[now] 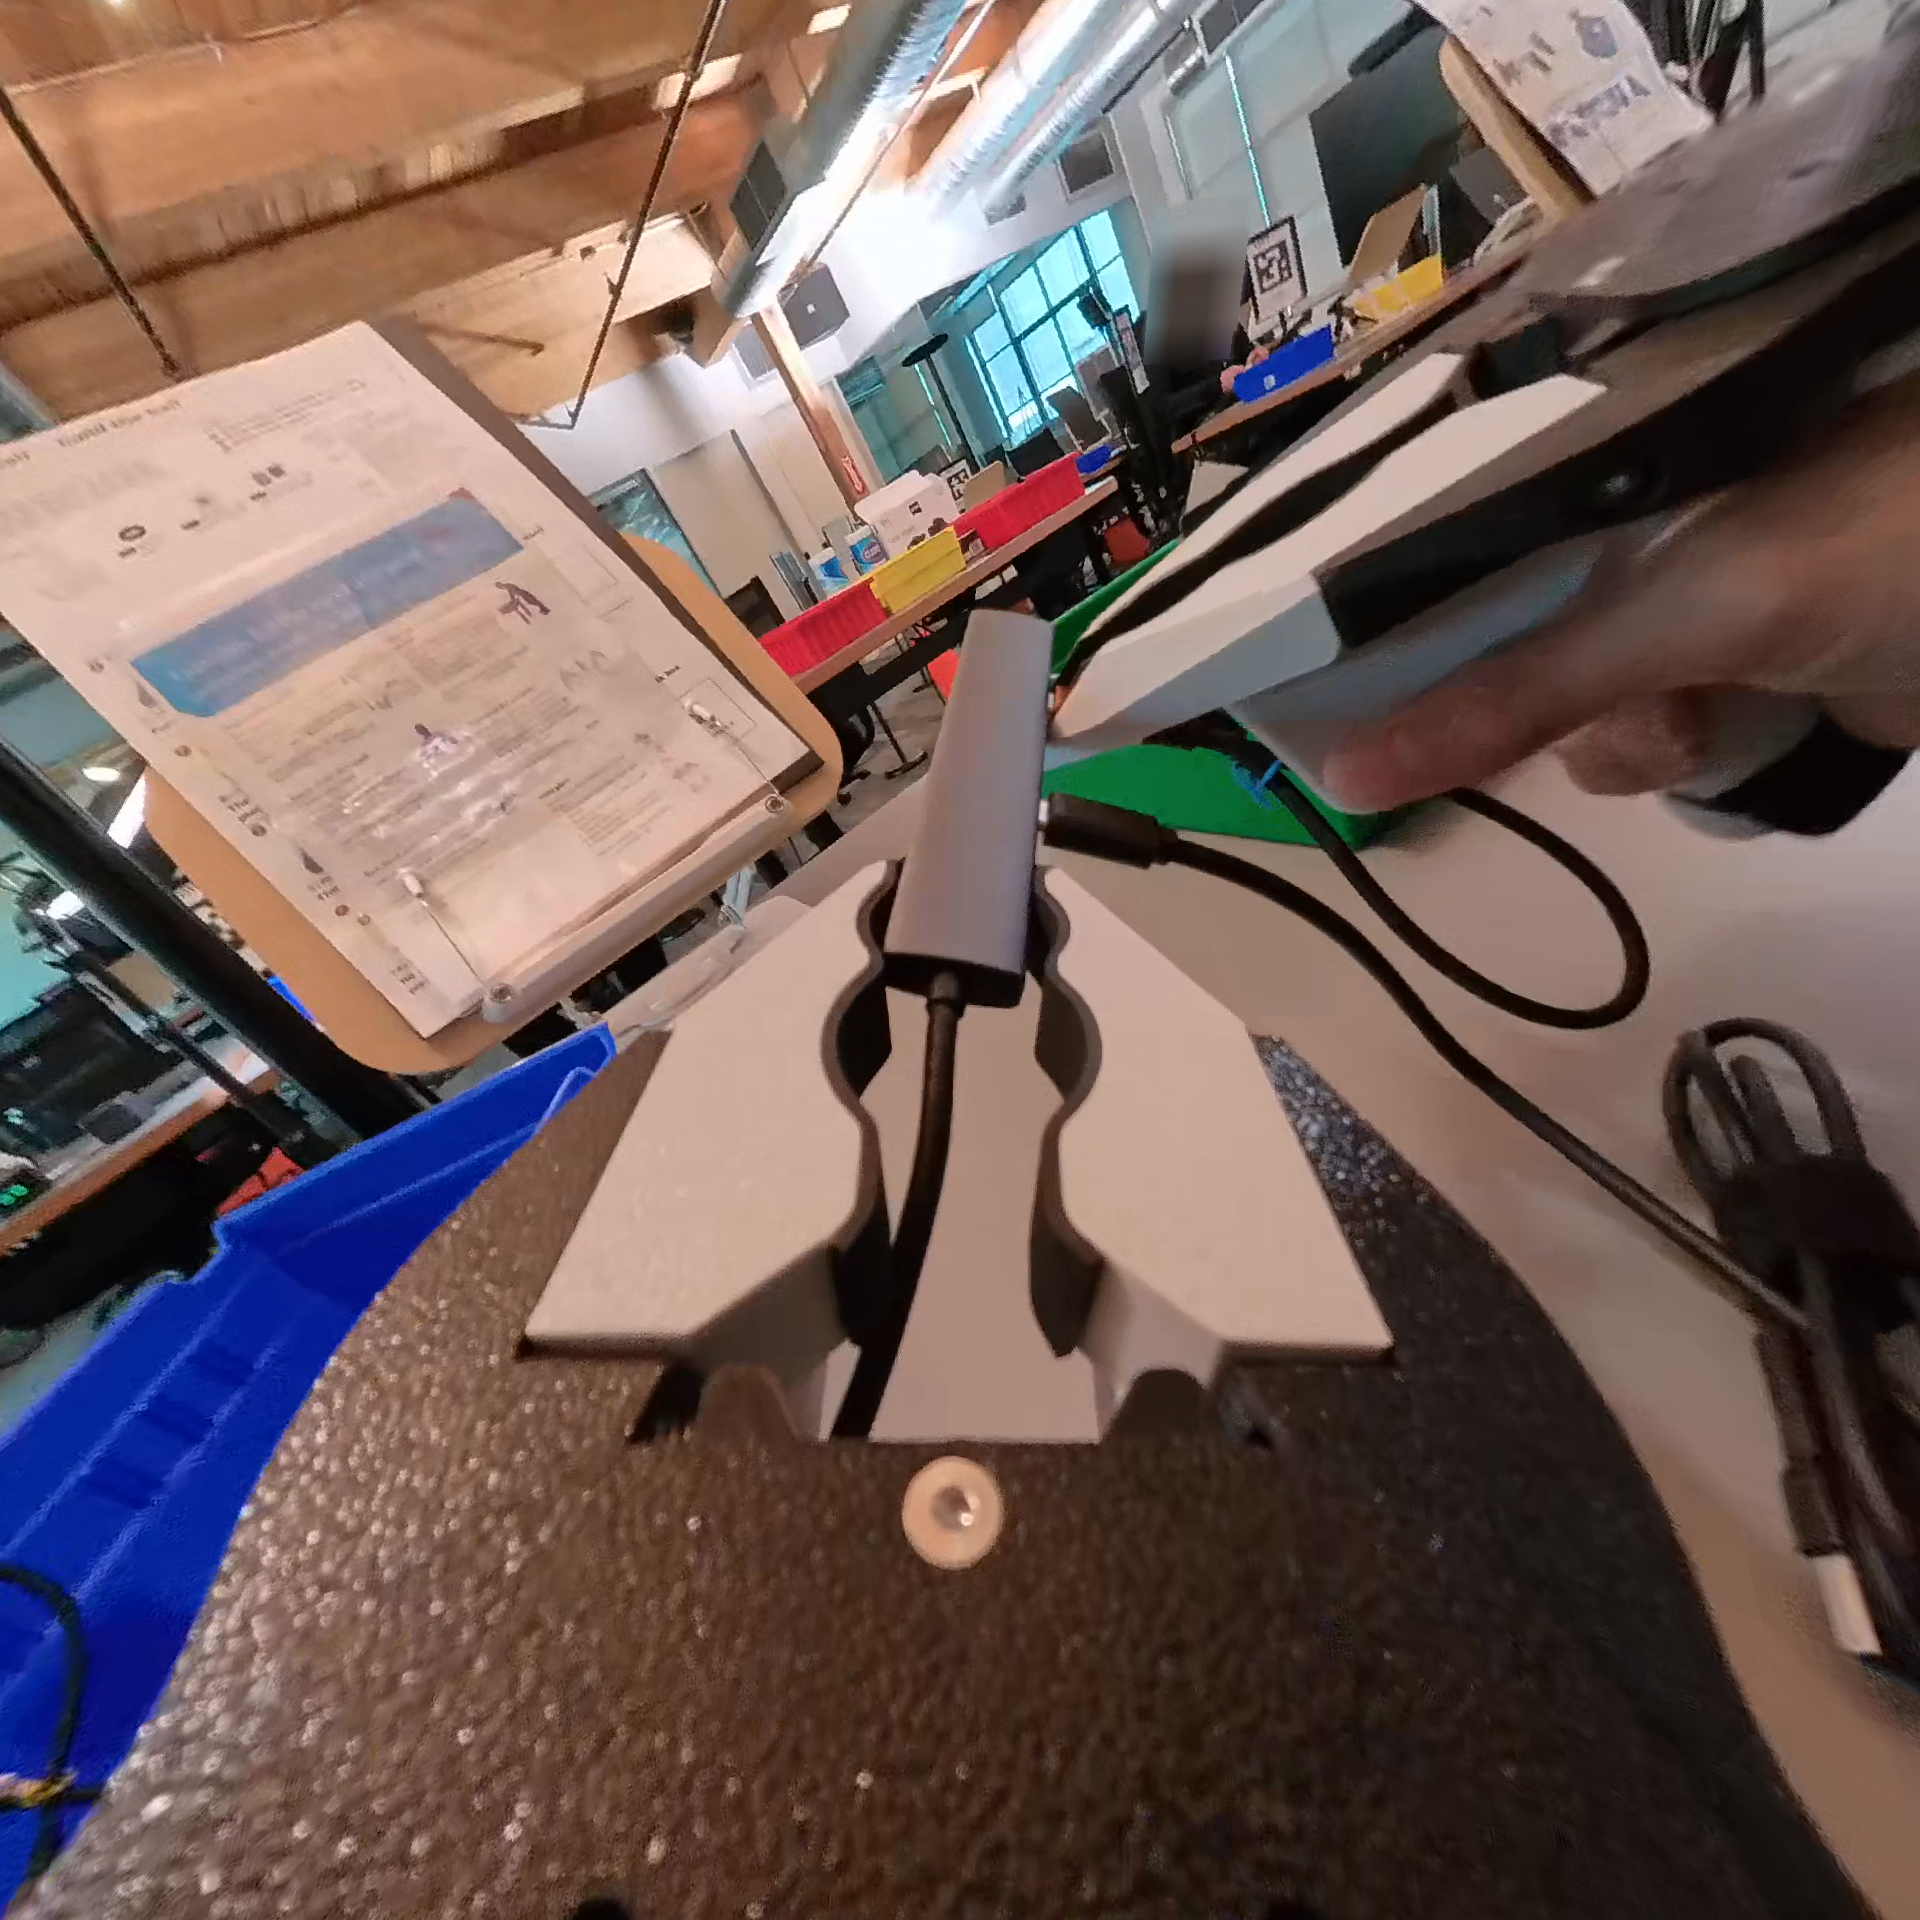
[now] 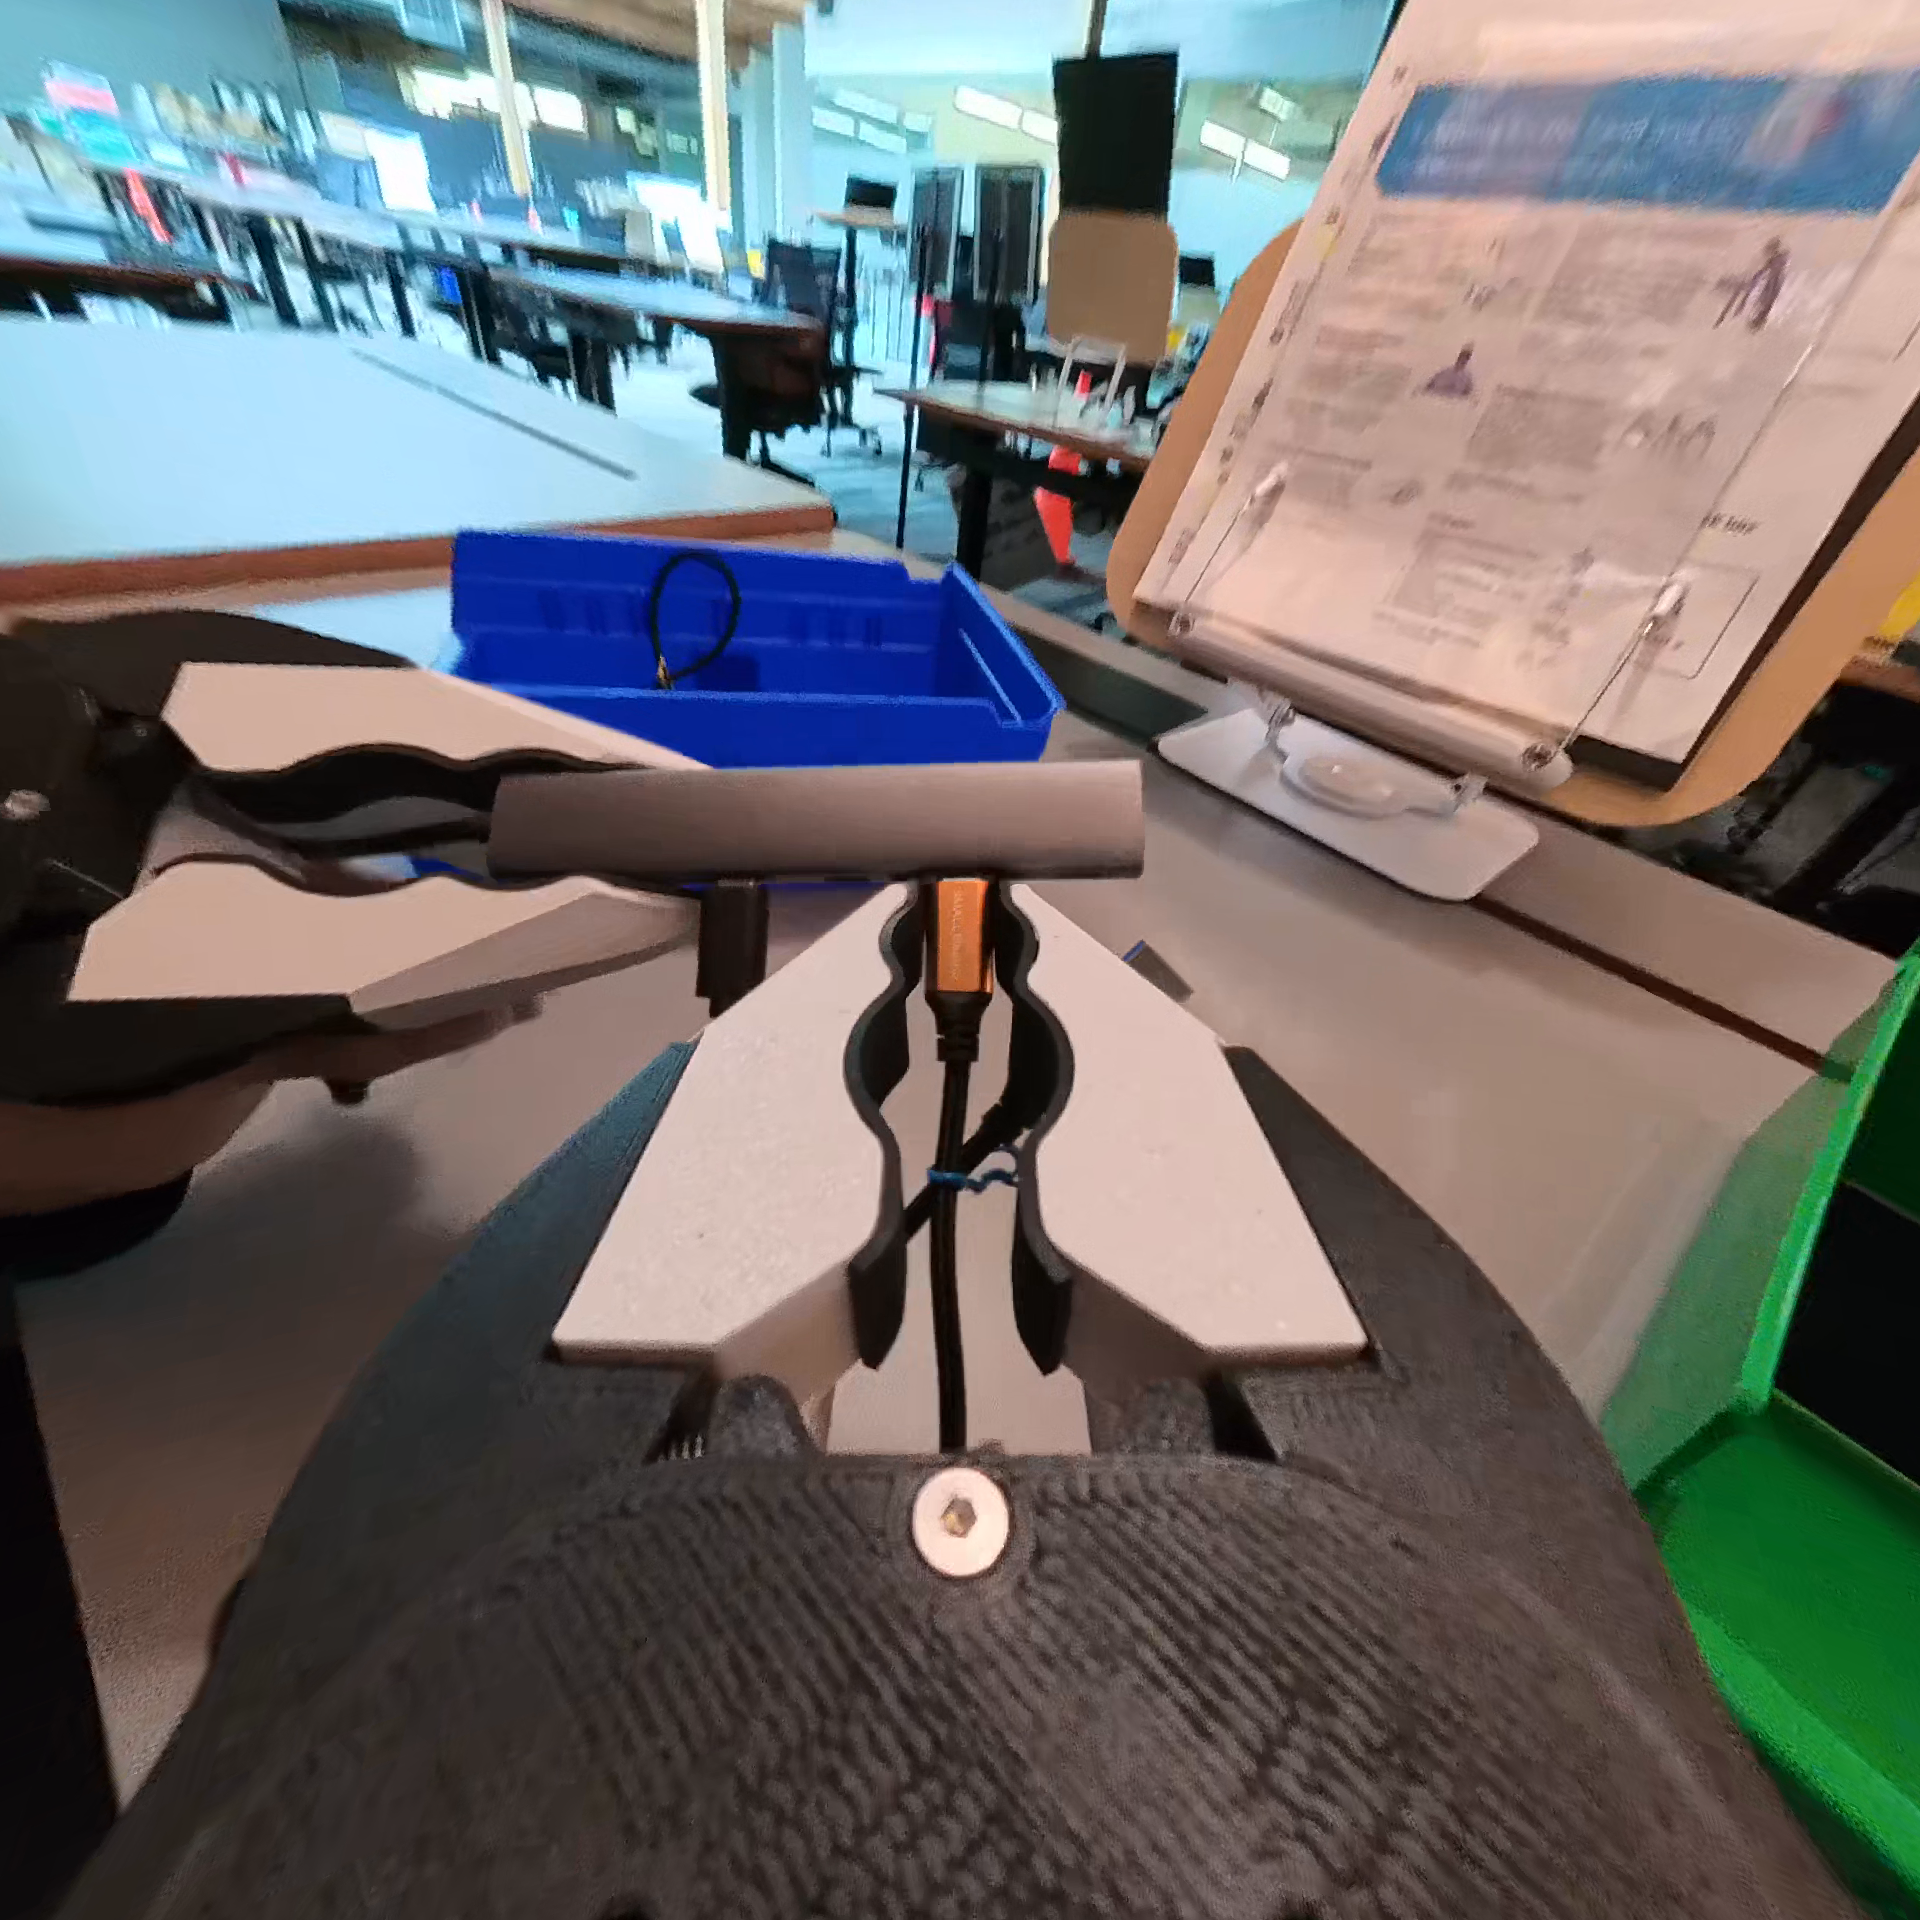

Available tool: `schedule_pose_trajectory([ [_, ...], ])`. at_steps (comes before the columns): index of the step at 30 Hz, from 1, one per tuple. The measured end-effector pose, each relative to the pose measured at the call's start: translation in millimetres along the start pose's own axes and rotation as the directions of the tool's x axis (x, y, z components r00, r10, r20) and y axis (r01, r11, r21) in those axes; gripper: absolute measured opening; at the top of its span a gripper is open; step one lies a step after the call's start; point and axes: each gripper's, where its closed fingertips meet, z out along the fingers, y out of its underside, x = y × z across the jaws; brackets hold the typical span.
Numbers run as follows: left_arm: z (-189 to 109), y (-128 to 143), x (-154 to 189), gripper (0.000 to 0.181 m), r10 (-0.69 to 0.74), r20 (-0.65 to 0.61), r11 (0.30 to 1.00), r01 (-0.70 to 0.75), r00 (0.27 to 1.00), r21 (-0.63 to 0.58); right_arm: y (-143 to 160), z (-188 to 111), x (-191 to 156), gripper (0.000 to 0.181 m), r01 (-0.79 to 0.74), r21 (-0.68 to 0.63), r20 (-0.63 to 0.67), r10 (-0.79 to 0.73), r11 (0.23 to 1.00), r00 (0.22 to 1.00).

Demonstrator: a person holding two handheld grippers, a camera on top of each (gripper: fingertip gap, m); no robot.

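- Our left gripper pinches one end of the slim grey metal hub bar, holding it level so its side ports face the other gripper.
- Our right gripper squeezes an orange metal-sleeved plug, its tip touching the hub's underside.
- Beside the hub, a black plug already sits in a port.
- Behind the hub stands a glossy blue plastic bin; a green plastic bin lies to its right.

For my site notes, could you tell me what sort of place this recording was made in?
Most likely an open-plan lab or workshop: long worktables carrying red and yellow parts bins, exposed ceiling ducts, and an instruction sheet on a stand at this bench.
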Motion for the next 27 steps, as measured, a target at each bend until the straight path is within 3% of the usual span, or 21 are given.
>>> schedule_pose_trajectory([
  [5,-1.2,3.3,-7.5,0.021,-0.303,-0.065,0.953,0.304,0.951,0.006,-4.7,0.6,-3.0,0.010,-0.017,0.070,0.027,0.015,0.997,1.000],
  [11,1.5,9.9,-5.2,0.021,-0.416,-0.094,0.909,0.417,0.904,-0.012,-3.6,3.0,0.0,0.010,0.061,0.107,-0.030,-0.058,0.992,0.998],
  [14,3.3,16.6,-3.9,0.021,-0.455,-0.103,0.890,0.453,0.885,-0.044,-4.4,3.4,0.4,0.011,0.109,0.100,-0.071,-0.102,0.989,0.992],
  [20,3.8,27.7,-10.6,0.022,-0.470,-0.117,0.883,0.463,0.875,-0.082,12.5,10.9,-0.9,0.011,0.209,-0.070,-0.113,-0.216,0.975,0.970],
  [23,0.9,14.9,-14.4,0.022,-0.363,-0.068,0.932,0.361,0.929,-0.041,6.0,9.2,-1.5,0.011,-0.090,0.033,0.028,0.089,0.995,0.996],
  [24,0.4,9.8,-15.3,0.021,-0.339,-0.065,0.941,0.337,0.938,-0.038,7.5,8.9,-2.3,0.011,-0.103,0.037,0.041,0.101,0.994,0.994],
  [27,-0.4,14.6,-14.4,0.022,-0.381,-0.089,0.924,0.378,0.920,-0.050,18.7,10.0,-6.4,0.011,0.108,-0.069,-0.045,-0.111,0.992,0.993],
])
